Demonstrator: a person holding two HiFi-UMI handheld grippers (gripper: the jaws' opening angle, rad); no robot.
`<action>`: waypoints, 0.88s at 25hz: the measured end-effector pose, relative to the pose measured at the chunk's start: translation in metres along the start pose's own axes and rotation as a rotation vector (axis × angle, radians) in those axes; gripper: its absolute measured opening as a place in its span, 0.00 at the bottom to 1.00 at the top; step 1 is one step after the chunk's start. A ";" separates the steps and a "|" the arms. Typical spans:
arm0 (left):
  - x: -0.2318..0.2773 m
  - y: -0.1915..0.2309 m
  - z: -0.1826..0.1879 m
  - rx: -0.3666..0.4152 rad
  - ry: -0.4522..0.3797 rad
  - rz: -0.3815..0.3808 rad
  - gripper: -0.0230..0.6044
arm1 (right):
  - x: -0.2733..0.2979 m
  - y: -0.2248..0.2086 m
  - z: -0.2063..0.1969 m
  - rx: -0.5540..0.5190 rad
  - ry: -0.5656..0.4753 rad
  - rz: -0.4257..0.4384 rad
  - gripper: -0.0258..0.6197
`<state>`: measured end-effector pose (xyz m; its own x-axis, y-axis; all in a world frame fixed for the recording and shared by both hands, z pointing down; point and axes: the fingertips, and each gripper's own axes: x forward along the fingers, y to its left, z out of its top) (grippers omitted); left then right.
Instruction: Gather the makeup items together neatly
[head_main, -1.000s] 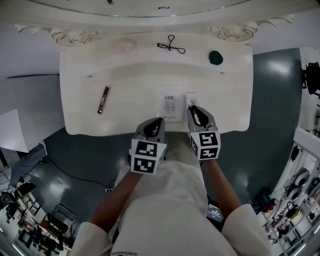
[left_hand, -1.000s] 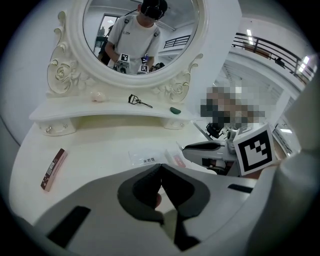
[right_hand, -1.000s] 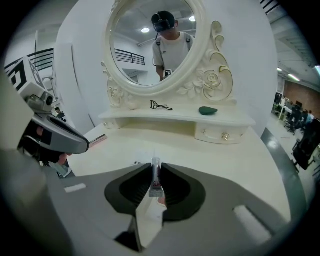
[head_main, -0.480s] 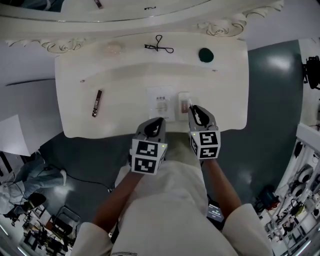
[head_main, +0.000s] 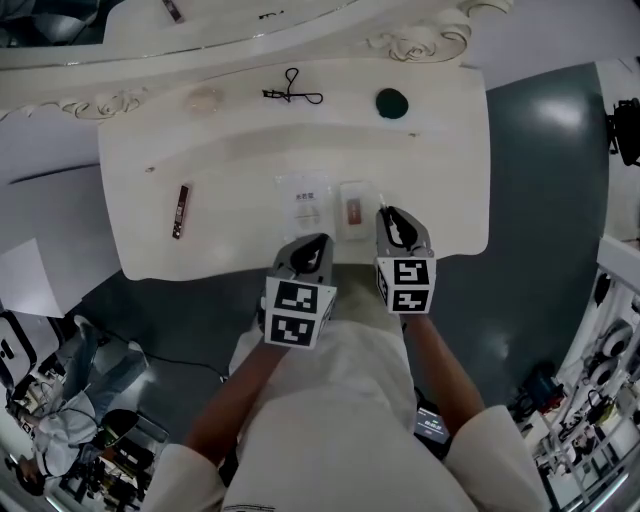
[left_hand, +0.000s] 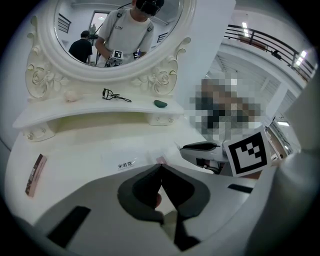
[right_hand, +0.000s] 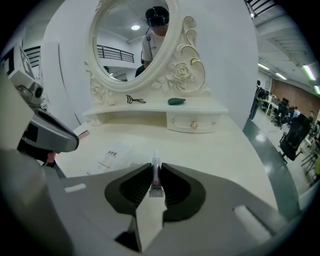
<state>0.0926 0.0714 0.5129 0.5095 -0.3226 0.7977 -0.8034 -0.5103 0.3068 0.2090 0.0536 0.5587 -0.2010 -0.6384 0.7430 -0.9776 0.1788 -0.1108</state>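
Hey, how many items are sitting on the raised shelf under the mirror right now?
3. A pale round item at the left, a black eyelash curler in the middle, a dark green piece toward the right. Nothing seems hidden.

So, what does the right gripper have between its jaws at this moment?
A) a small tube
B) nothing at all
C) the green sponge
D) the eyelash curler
A: in the right gripper view, the right gripper has its jaws closed on a small tube, while the eyelash curler and the green sponge lie far off on the shelf under the mirror.
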 end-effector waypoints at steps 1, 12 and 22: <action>0.002 -0.001 0.000 0.002 0.002 0.001 0.05 | 0.001 -0.003 -0.002 0.002 0.005 -0.006 0.14; 0.017 -0.014 -0.001 0.004 0.024 0.006 0.05 | 0.011 -0.023 -0.019 0.083 0.047 -0.047 0.14; 0.025 -0.019 -0.004 0.011 0.044 0.000 0.05 | 0.020 -0.029 -0.028 0.149 0.090 -0.098 0.14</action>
<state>0.1195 0.0767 0.5288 0.4956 -0.2870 0.8198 -0.7995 -0.5196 0.3014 0.2355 0.0567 0.5954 -0.1046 -0.5764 0.8105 -0.9919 0.0019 -0.1267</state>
